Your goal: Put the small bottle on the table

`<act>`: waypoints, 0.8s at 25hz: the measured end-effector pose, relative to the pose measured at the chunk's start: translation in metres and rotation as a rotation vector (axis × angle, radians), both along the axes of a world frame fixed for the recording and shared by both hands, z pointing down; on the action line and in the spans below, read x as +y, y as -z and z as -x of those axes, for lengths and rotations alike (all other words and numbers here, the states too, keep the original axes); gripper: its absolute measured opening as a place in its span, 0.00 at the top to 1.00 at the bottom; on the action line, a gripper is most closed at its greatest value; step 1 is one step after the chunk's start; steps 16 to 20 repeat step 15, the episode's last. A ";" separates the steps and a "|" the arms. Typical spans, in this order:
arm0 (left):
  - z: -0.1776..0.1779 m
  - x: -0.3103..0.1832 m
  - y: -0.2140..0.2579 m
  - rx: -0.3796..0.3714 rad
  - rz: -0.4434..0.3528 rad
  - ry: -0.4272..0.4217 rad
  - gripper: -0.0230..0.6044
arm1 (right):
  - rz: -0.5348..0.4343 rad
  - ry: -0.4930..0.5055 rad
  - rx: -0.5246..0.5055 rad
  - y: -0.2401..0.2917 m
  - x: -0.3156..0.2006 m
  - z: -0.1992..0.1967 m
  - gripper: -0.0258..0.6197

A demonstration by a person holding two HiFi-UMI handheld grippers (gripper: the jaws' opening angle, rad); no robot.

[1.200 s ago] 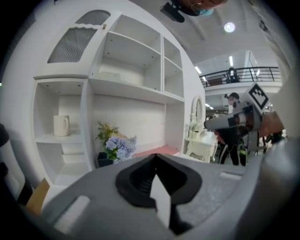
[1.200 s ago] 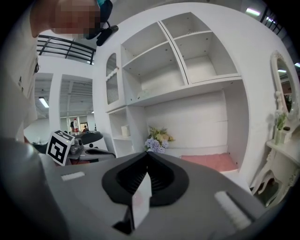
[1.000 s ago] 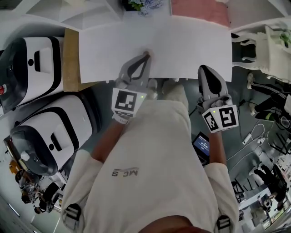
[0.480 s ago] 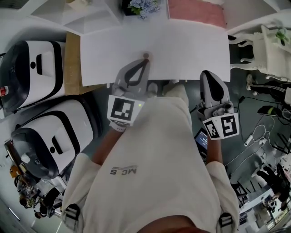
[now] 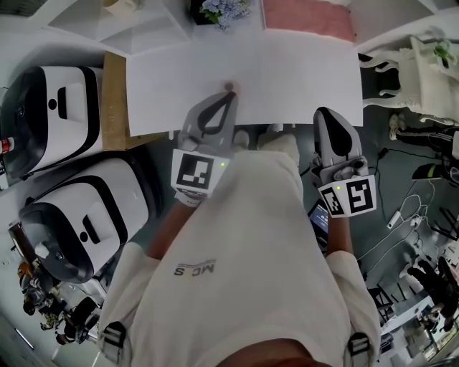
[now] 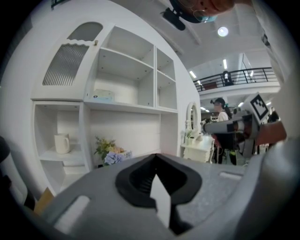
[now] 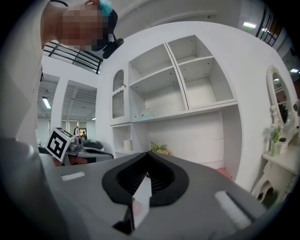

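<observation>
The left hand-held gripper (image 5: 228, 92) reaches over the near part of the white counter (image 5: 301, 72). Its jaws are drawn together so that the tips meet, and the left gripper view shows only a dark hollow between the pads, with nothing caught in it. Right at those tips, in the head view, a small brownish dot rests on the counter. It looks like the small bottle (image 5: 229, 86) seen from above, though it is too small to be sure, or to tell whether the tips touch it. The right hand-held gripper (image 5: 325, 112) is well apart from it, to the right, with its tips just over the counter's near edge. Its jaws are also closed tip to tip and grip nothing. A bunch of flowers (image 5: 224, 8) stands beyond the counter's far edge.
</observation>
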State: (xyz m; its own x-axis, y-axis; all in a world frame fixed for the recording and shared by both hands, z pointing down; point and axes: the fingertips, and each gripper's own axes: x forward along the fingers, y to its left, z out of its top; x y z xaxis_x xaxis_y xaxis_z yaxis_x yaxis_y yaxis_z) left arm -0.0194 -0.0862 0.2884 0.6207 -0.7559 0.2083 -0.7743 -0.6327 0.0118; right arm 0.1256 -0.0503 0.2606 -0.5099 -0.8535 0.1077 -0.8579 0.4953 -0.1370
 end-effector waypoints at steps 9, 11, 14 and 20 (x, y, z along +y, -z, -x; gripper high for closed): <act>-0.005 0.003 0.002 0.011 0.001 -0.004 0.96 | 0.008 -0.011 0.003 -0.001 0.004 -0.003 0.96; -0.005 0.003 0.001 0.014 0.003 -0.006 0.96 | 0.008 -0.016 0.003 -0.002 0.004 -0.004 0.96; -0.003 0.004 -0.001 0.022 0.008 -0.002 0.96 | 0.015 -0.021 0.001 -0.006 0.004 -0.004 0.96; -0.002 0.004 -0.002 0.025 0.009 0.001 0.96 | 0.017 -0.022 0.000 -0.007 0.004 -0.004 0.96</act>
